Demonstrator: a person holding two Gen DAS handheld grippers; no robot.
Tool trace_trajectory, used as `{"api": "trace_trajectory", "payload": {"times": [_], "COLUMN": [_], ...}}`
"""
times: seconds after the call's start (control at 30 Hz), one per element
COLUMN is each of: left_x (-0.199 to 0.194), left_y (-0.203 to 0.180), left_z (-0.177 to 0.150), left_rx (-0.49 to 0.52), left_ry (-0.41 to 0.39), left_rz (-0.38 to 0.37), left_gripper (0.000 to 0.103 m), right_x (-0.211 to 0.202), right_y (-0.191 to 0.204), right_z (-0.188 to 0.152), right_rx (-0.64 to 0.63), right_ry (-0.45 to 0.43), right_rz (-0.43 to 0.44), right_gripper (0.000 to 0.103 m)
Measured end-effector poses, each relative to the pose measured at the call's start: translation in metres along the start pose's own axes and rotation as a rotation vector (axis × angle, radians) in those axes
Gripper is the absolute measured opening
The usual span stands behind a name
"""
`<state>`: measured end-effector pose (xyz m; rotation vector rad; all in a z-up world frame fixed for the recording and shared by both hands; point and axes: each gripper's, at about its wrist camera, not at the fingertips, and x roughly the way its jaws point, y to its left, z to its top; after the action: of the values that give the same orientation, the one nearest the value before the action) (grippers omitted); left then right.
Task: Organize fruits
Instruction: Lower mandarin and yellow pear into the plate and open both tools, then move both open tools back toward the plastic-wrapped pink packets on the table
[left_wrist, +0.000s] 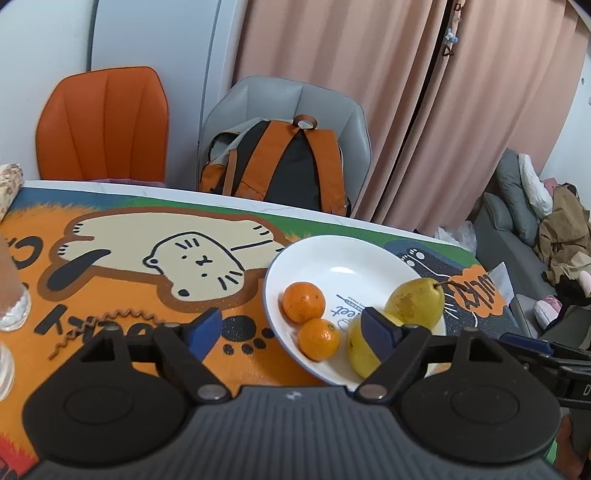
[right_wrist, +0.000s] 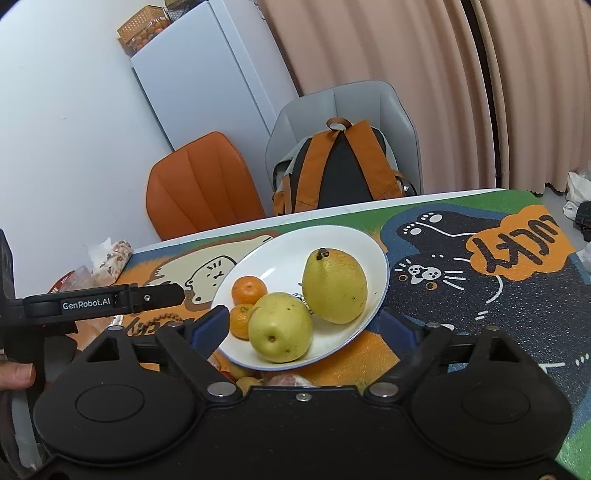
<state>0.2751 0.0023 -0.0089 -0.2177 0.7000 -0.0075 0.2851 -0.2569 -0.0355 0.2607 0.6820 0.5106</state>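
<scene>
A white plate stands on the cartoon cat mat and holds two mandarins and two yellow pears. My left gripper is open just short of the plate's near rim, with nothing between its blue pads. In the right wrist view the same plate shows the upright pear, the nearer pear and the mandarins. My right gripper is open and straddles the plate's near edge without touching any fruit.
An orange chair and a grey chair with a backpack stand behind the table's far edge. A glass sits at the left. Snack packets lie at the far left, and more fruit peeks out under the right gripper.
</scene>
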Motion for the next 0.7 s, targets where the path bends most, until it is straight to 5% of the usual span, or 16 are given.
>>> {"api": "trace_trajectory", "payload": {"times": [0.07, 0.7], "left_x": [-0.007, -0.038], "left_y": [0.0, 0.011], "left_z": [-0.003, -0.043], "left_rx": [-0.002, -0.047], "left_ry": [-0.011, 0.012], "left_rz": [-0.004, -0.002], "left_gripper": [0.084, 0.085], "right_x": [-0.005, -0.023], "right_y": [0.002, 0.015], "right_z": [-0.002, -0.026], "right_rx": [-0.005, -0.028], "right_ry": [-0.004, 0.028], "right_rz": [-0.002, 0.011], "right_gripper": [0.097, 0.103]}}
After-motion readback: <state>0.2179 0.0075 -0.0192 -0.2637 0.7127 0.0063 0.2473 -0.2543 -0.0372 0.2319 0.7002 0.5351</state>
